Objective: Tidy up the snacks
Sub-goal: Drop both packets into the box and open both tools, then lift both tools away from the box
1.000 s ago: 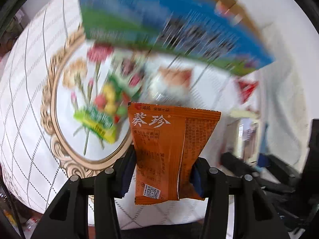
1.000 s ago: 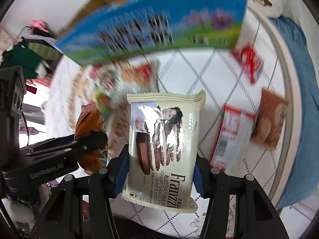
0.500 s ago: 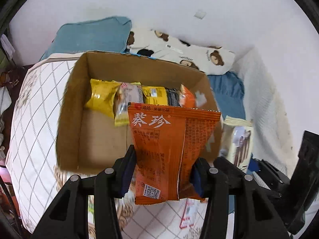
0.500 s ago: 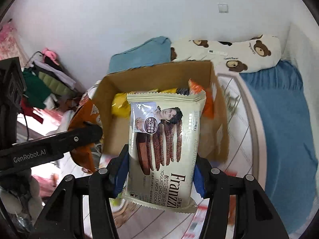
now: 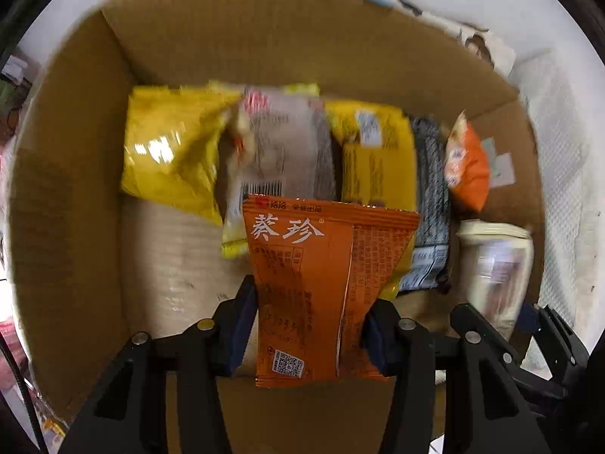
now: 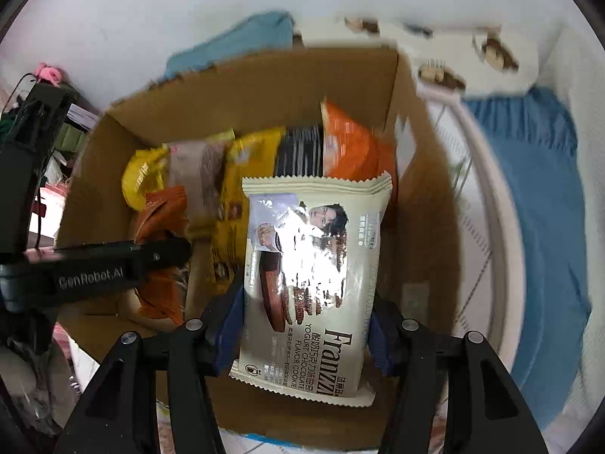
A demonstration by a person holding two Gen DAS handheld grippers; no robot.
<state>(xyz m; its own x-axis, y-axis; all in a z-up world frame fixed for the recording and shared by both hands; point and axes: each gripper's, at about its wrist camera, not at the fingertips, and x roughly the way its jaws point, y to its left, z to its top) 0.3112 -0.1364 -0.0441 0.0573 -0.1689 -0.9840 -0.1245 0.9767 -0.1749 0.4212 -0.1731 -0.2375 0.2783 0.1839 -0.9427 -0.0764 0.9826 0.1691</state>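
step: drop-off, both packets over the cardboard box [image 5: 68, 196], going in beside the snacks already there
left tool [image 5: 308, 325]: jaws opening, only a little apart; orange packet [image 5: 321, 283] between the blue pads, which look to be touching its sides, so judged not let go yet
right tool [image 6: 306, 325]: jaws opening, clearly wider; cream cookie packet [image 6: 314, 276] between the pads, gaps seem to show at both edges, so judged loose or nearly so
orange packet place: upright in the left tool, above the bare part of the box floor, just in front of the row
cookie packet place: upright in the right tool, above the right end of the box, near its right wall; also seen at the right edge of the left view
row in box: yellow bag [image 5: 174, 155], grey-pink packet [image 5: 280, 151], second yellow pack [image 5: 378, 155], dark striped pack [image 5: 431, 189], small orange bag [image 5: 467, 162], leaning along the far wall
how to do well: finish opening with both tools inside the box rim, so the packets fall onto the floor and not onto the bed
how to do well: open fully before lifting; foil can cling to a pad and get dragged back out
how to do well: lift straight up, the two tools are close together
risk: cookie packet is stiff, may tip against the right wall; fine if it stays inside
blur: row is smeared, labels not readable
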